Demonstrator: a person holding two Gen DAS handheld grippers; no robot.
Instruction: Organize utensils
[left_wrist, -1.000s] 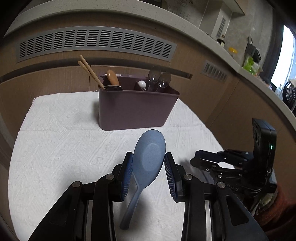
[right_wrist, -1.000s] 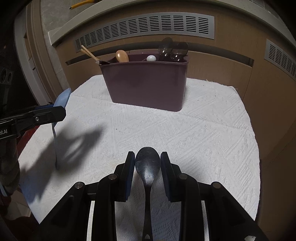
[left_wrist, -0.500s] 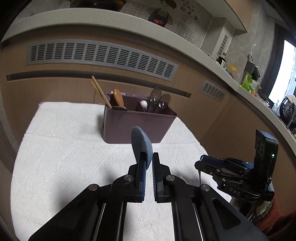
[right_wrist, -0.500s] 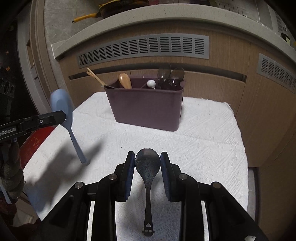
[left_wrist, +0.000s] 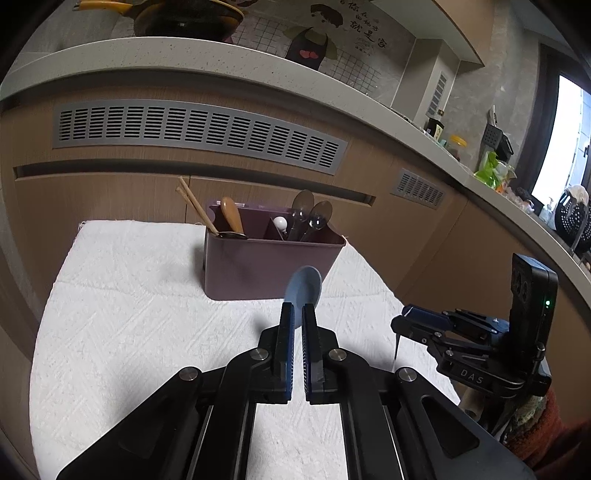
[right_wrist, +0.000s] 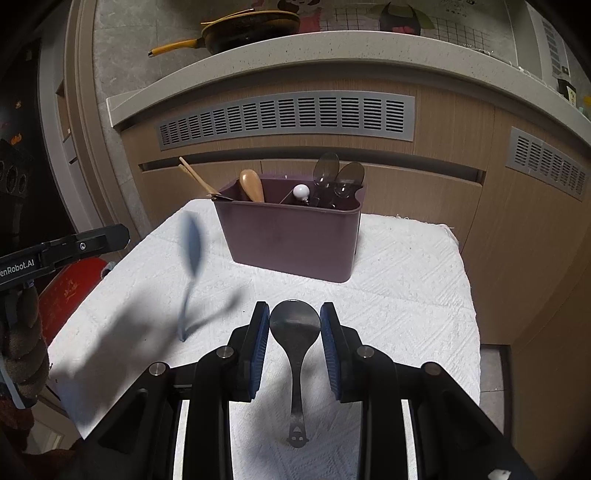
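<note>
1. Blue rice paddle (left_wrist: 303, 283) sits pinched edge-on in your left gripper (left_wrist: 298, 317), raised above the surface (left_wrist: 129, 317)
2. Your right gripper (right_wrist: 294, 325) clasps the metal spoon (right_wrist: 294, 332) by its bowl, short of the purple caddy (right_wrist: 291, 240)

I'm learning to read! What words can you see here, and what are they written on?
"DAS": on the right gripper, seen from the left wrist.
"enRobot.AI", start cut off: on the left gripper, seen from the right wrist.
Chinese characters on the wall poster: too blurred to read.
</note>
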